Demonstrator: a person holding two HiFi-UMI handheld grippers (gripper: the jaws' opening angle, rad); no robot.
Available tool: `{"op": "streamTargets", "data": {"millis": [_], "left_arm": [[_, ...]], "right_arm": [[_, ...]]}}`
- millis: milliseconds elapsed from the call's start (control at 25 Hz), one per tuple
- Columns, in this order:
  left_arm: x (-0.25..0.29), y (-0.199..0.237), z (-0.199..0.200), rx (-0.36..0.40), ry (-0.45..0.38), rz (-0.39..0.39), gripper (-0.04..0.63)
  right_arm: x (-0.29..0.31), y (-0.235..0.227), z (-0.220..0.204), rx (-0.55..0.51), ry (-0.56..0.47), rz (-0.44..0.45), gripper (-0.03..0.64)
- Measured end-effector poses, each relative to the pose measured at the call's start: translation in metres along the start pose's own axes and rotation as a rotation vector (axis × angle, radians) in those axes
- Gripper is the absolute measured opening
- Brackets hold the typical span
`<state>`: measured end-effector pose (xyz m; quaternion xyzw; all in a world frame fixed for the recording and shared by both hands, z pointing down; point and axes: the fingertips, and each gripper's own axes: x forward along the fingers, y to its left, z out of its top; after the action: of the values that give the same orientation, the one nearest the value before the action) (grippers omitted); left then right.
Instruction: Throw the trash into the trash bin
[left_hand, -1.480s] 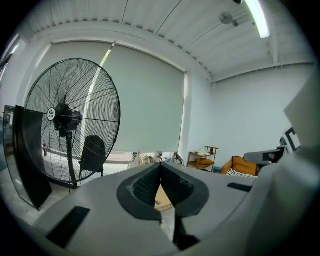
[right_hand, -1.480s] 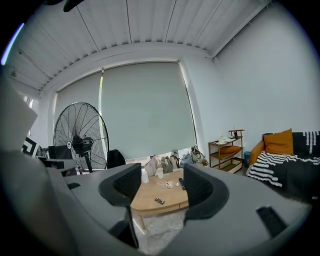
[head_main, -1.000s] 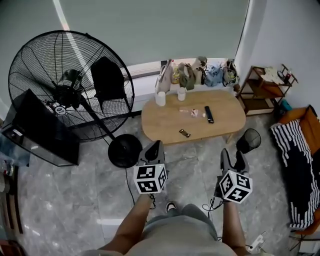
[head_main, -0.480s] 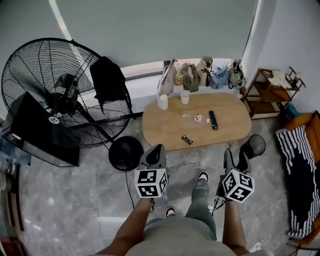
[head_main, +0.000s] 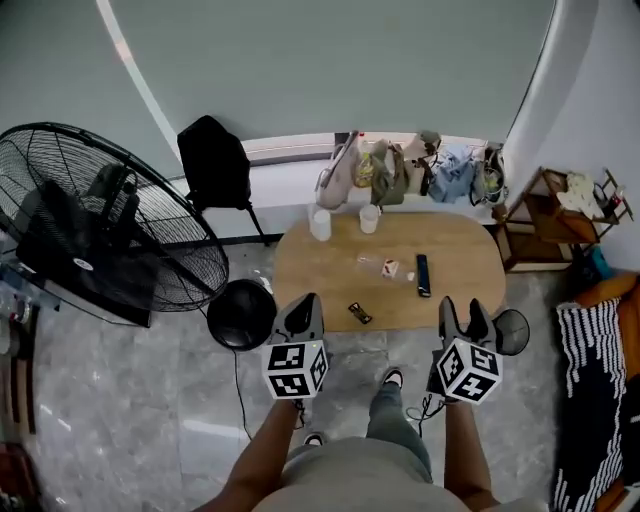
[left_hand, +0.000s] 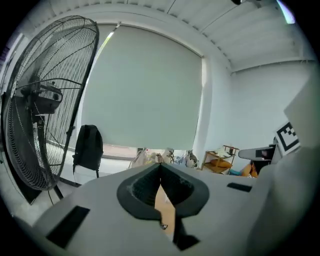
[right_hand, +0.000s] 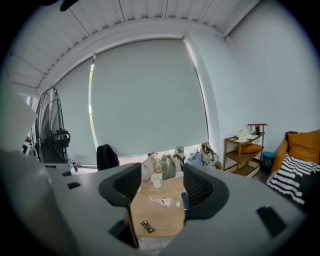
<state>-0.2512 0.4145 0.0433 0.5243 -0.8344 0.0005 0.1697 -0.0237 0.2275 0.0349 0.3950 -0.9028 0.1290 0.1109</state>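
Just short of the oval table (head_main: 320, 268), seemingly mid-approach: left gripper (head_main: 303, 305) pinched shut on nothing, right gripper (head_main: 463, 312) wide and empty, crushed bottle (head_main: 382, 267) and wrapper (head_main: 359, 313) lying on top, mesh trash bin (head_main: 514, 331) beside; next, reach for the wrapper.

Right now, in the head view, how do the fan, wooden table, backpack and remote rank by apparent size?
1. fan
2. wooden table
3. backpack
4. remote

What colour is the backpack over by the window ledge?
Black all over. The backpack shows best in the head view, beside the big fan.
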Motion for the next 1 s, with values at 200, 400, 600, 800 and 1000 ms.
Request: {"op": "streamTargets", "data": {"millis": [200, 400, 600, 800, 1000], "left_arm": [[0.053, -0.015, 0.02, -0.012, 0.003, 0.069, 0.018], [0.103, -0.022, 0.027, -0.033, 0.021, 0.134, 0.018], [0.136, -0.027, 0.013, -0.05, 0.069, 0.16, 0.018], [0.17, -0.021, -0.006, -0.054, 0.118, 0.117, 0.018], [0.192, -0.006, -0.012, -0.047, 0.159, 0.109, 0.018]], "right_arm": [[0.059, -0.031, 0.026, -0.019, 0.027, 0.062, 0.27], [0.114, -0.064, 0.041, -0.018, 0.052, 0.098, 0.27], [0.156, -0.083, 0.033, -0.026, 0.105, 0.114, 0.27], [0.181, -0.086, 0.026, -0.018, 0.117, 0.077, 0.272], [0.189, -0.082, 0.01, 0.001, 0.163, 0.062, 0.273]]}}
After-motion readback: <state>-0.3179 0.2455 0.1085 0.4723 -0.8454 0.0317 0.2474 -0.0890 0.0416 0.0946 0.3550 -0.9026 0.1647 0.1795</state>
